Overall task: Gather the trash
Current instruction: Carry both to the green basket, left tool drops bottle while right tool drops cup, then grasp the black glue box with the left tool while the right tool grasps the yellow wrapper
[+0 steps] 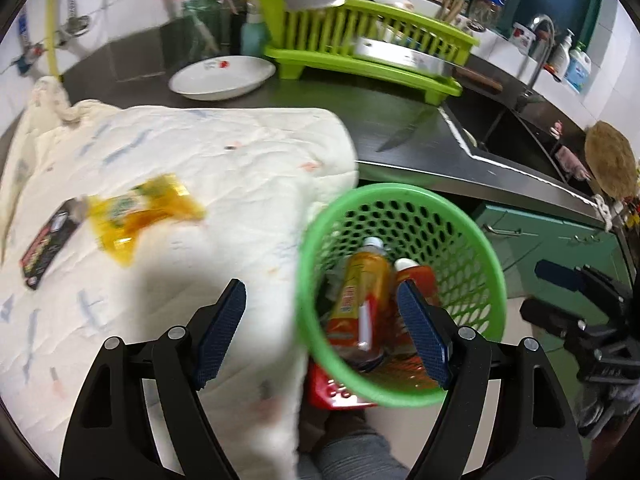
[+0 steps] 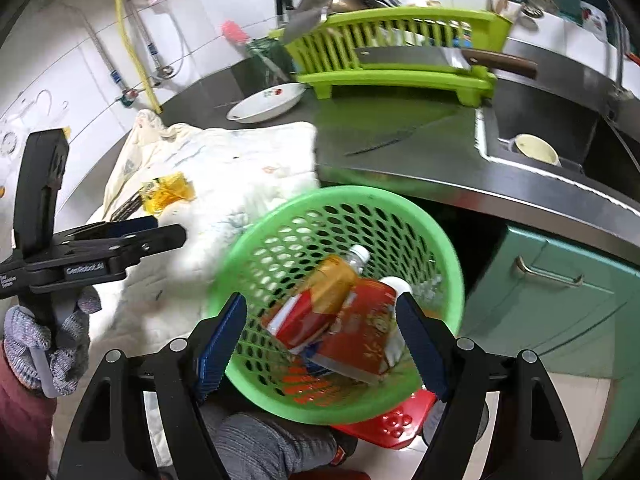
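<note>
Left wrist view: left gripper (image 1: 322,326) jaws apart, nothing btwn them, above cloth (image 1: 200,184) edge & green basket (image 1: 472,240). Yellow wrapper (image 1: 144,212) & dark packet (image 1: 46,246) lie on cloth.

Right wrist view: right gripper (image 2: 322,344) jaws apart, basket rim passing btwn them, grip unclear; pouches (image 2: 340,316) inside. Bench (image 2: 400,148) behind.

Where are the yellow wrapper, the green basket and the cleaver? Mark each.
yellow wrapper (image 1: 146,210): left wrist view, its middle.
green basket (image 2: 280,210): right wrist view, far rim.
cleaver (image 2: 408,58): right wrist view, blade.
</note>
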`<state>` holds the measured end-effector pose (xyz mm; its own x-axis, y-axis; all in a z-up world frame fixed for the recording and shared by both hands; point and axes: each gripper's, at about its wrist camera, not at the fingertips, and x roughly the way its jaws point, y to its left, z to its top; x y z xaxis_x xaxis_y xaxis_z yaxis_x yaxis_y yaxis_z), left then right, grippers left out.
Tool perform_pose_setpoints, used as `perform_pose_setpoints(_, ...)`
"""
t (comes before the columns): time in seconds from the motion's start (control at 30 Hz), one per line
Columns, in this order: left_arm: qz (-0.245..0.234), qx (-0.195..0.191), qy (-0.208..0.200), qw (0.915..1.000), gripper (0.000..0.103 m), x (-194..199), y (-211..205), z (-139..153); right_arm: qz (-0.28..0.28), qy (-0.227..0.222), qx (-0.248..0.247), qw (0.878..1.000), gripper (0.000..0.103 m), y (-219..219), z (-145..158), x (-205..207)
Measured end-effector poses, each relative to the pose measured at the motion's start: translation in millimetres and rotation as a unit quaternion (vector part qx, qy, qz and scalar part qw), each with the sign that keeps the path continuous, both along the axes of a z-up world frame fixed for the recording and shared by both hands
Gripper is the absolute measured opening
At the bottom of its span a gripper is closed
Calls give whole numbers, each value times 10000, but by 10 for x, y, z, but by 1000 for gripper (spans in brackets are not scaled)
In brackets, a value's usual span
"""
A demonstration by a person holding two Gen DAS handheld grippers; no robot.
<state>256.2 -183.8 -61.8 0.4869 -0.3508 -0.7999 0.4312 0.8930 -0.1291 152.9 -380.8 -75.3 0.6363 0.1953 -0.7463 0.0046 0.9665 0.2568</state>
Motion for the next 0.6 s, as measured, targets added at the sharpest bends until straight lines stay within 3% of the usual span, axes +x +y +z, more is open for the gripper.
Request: perform_pose_setpoints(0.6, 1250, 168, -226, 9918, 77, 45, 1687, 159, 1116, -182, -130, 9935, 77, 1116, 196, 551)
